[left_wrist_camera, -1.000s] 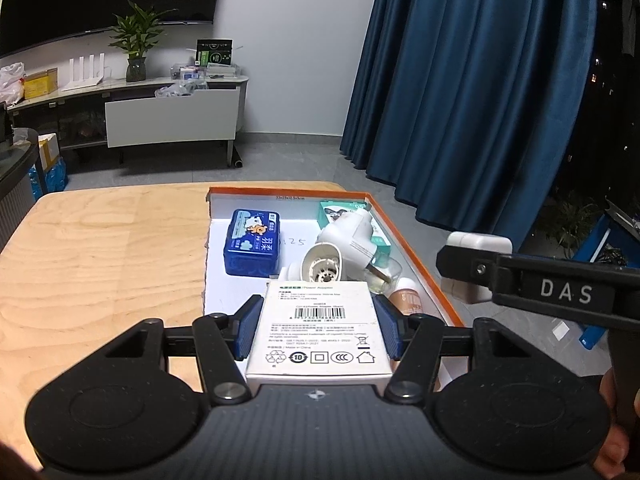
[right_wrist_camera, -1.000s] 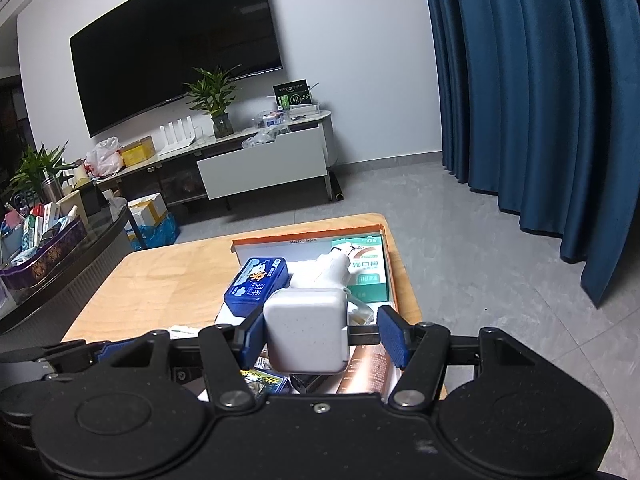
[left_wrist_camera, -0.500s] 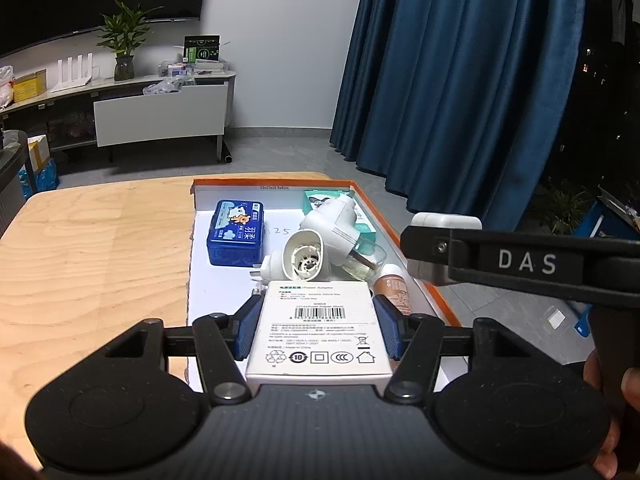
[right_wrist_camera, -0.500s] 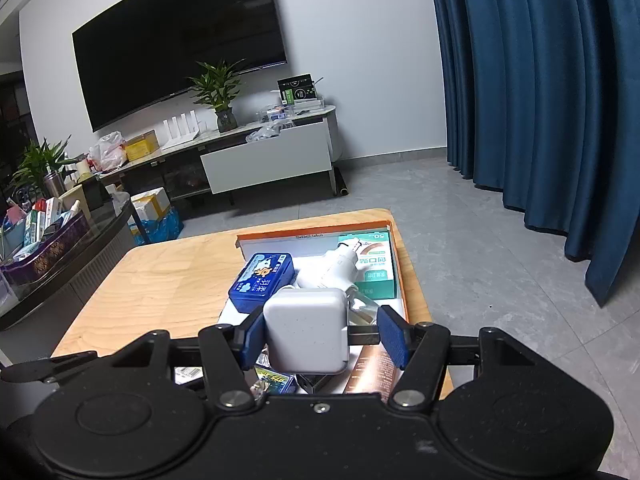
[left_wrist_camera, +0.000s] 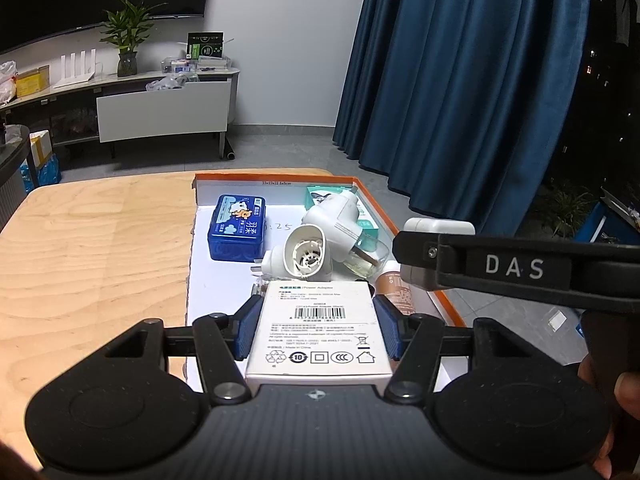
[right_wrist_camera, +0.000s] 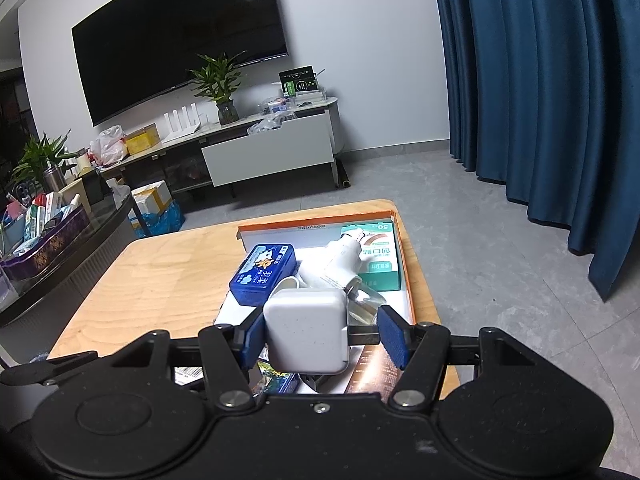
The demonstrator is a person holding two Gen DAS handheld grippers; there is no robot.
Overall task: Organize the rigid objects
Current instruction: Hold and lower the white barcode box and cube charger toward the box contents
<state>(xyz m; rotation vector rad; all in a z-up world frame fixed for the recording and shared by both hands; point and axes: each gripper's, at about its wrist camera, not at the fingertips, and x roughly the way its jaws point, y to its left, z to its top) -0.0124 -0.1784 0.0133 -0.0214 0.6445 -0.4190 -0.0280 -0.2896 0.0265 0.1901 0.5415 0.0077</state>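
Left gripper (left_wrist_camera: pixel 316 330): lower centre of the left wrist view; both blue pads press the sides of the white power-adapter box (left_wrist_camera: pixel 319 328), jaws about half spread, barcode label facing up.
White power-adapter box: held above the near end of the tray, in front of the plug-in units.
Right gripper (right_wrist_camera: pixel 323 332): lower centre of the right wrist view; jaws part open. The left pad lies against the white charger block (right_wrist_camera: pixel 306 330); a gap shows between the block and the right pad, so a firm grip cannot be confirmed.
White charger block: between the right gripper's fingers, over the near end of the tray; in the left wrist view it appears at the right edge, behind the finger marked "DAS".
Tray (left_wrist_camera: pixel 374 200): white floor, orange rim, on the wooden table (left_wrist_camera: pixel 92 248), right of centre.
Blue tin (left_wrist_camera: pixel 237 232): flat on the tray floor, left side.
White plug-in units (left_wrist_camera: pixel 320 240): two, tipped against each other mid-tray, one with a clear bottle attached.
Green box (right_wrist_camera: pixel 378 258): far right corner of the tray, partly under a plug-in unit.
Brown tube (left_wrist_camera: pixel 396 290): along the tray's right wall, near end.
Person's hand (left_wrist_camera: pixel 604 392): lower right edge of the left wrist view, on the right gripper's handle.
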